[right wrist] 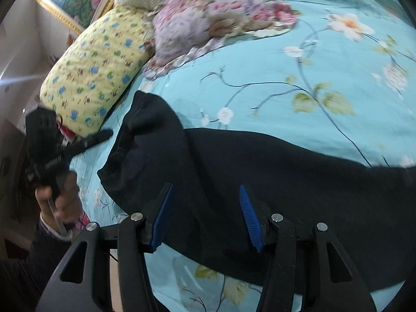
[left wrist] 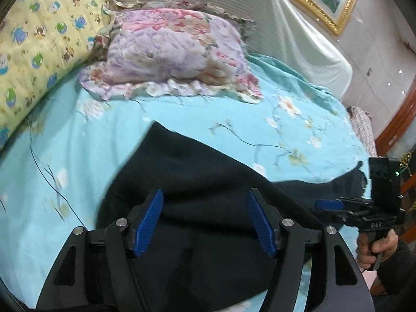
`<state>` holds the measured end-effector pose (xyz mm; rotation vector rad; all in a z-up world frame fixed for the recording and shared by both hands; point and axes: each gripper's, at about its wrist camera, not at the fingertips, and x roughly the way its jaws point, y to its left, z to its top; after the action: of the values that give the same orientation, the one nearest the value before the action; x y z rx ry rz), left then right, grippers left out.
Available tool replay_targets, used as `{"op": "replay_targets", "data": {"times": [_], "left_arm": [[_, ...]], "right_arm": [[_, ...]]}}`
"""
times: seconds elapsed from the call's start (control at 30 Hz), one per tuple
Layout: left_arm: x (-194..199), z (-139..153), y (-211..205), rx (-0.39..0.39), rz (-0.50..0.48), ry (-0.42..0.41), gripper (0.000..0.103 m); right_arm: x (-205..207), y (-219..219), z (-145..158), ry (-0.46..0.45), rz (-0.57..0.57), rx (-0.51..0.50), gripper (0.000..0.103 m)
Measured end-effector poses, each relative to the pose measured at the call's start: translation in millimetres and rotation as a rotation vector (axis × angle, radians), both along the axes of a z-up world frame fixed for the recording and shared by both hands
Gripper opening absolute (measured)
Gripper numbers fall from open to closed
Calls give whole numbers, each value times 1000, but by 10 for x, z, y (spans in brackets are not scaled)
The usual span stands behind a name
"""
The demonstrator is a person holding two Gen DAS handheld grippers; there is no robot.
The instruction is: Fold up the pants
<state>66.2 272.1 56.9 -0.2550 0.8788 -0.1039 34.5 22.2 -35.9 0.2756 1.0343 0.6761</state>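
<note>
Spreading across nearly the whole of both views is the bed point(left wrist: 78, 140), dressed in a turquoise sheet printed with pale blossoms and thin branches; upon it lie the dark pants point(left wrist: 208, 171), a long black mass stretched crosswise over the near part of the sheet, one end bunched into a thick fold in the right wrist view point(right wrist: 145, 127); beyond them, toward the headboard, a yellow cartoon-print pillow point(left wrist: 39, 39) sits beside a pink and lilac floral pillow point(left wrist: 176, 49), both well apart from the garment; the left tongs point(left wrist: 205, 223) hang just above the pants with their blue pads spread wide, cloth showing between and beneath them but none pinched; the right tongs point(right wrist: 205, 215) stand likewise parted over the garment's middle, gripping nothing; in the left wrist view the right tongs point(left wrist: 330, 204) appear side-on at the pants' far edge, the right hand point(left wrist: 374, 249) round the handle.
</note>
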Motion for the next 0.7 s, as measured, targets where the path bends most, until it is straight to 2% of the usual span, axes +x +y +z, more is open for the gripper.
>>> {"op": "replay_targets", "data": {"times": [0.17,0.27,0.3,0.53,0.57,0.6,0.63,0.7], "left_arm": [[304,-81,264,10,-2,30,70],[517,-153,407,-17,-19,52,71],[581,-177,440,-33,-36,62,74],[1093,-475,647,-129,-152,193,74],[1133,-505,664,-155,-164,197,72],[1142,-517,664,-165,-171,196,64],[1147,-520,659,-170,-178,197,49],[1132,-510,609,-162,-203,186,32]], "right_arm": [[106,200,-13,-2,61,-32,53],[141,309,-20,-5,97,-50,53],[152,334,-24,-5,109,-55,53],[208,472,-77,6,162,-72,54],[221,481,-81,9,164,-74,54],[227,489,-86,10,166,-75,54],[235,500,-88,7,172,-75,54],[242,532,-89,-5,184,-85,53]]}}
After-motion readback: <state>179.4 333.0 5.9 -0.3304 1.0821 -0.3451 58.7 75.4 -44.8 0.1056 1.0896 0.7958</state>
